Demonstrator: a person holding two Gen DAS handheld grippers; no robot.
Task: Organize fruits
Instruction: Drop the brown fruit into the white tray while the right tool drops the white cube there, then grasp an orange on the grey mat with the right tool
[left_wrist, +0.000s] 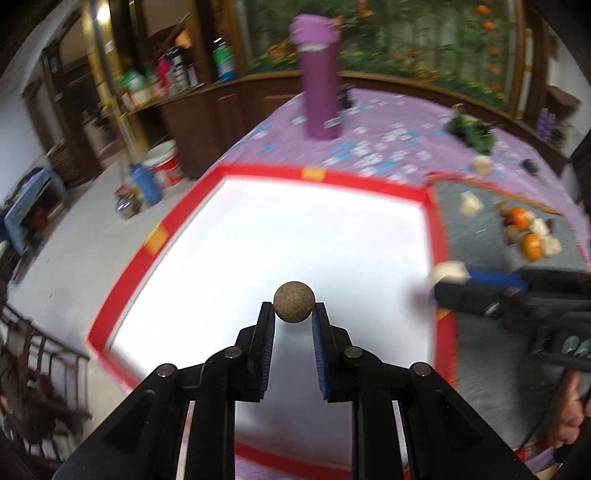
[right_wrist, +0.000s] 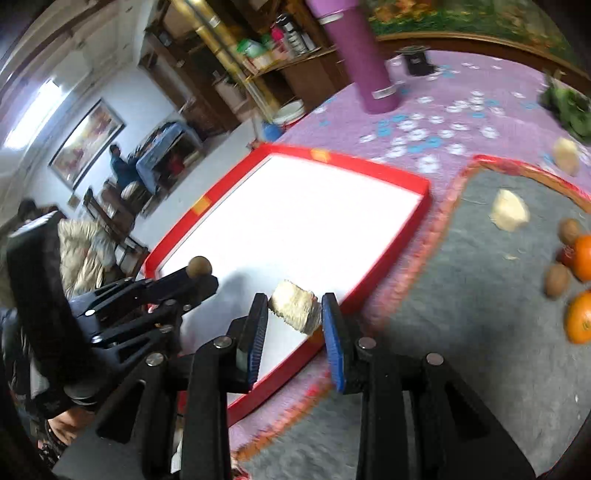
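The left tongs (left_wrist: 294, 314) are reaching forward over the red-rimmed white tray (left_wrist: 369, 186), tilted slightly downward, and are clenching a small round brown fruit (left_wrist: 294, 302) right at their tips. From the left wrist camera the fruit is sitting at twelve o'clock from the tongs, pinched between the two blue pads (left_wrist: 267, 343), hanging above the near half of the tray's white floor. In the right wrist view the same left tongs (right_wrist: 197, 277) are coming in from nine o'clock with the brown fruit (right_wrist: 198, 266) showing at their end, over the tray's near left corner.

The right tongs (right_wrist: 295, 306) are pointing toward the tray's (right_wrist: 388, 168) near right edge and are gripping a pale, rough-cut chunk (right_wrist: 295, 305) between their pads (right_wrist: 334, 336); the chunk is tilting, its lower end toward five o'clock. In the left view the right tongs (left_wrist: 448, 282) are entering from three o'clock with the pale chunk (left_wrist: 448, 272) at their tip, just over the tray's right rim.

Well apart, at two o'clock in the right view, oranges (right_wrist: 583, 258), more brown fruits (right_wrist: 557, 280) and another pale chunk (right_wrist: 509, 210) are lying on a grey mat (right_wrist: 461, 295). The mat and tray are resting on a desk covered with a purple flowered cloth (right_wrist: 443, 110), where a tall purple bottle (left_wrist: 320, 81) is standing upright at twelve o'clock beyond the tray.
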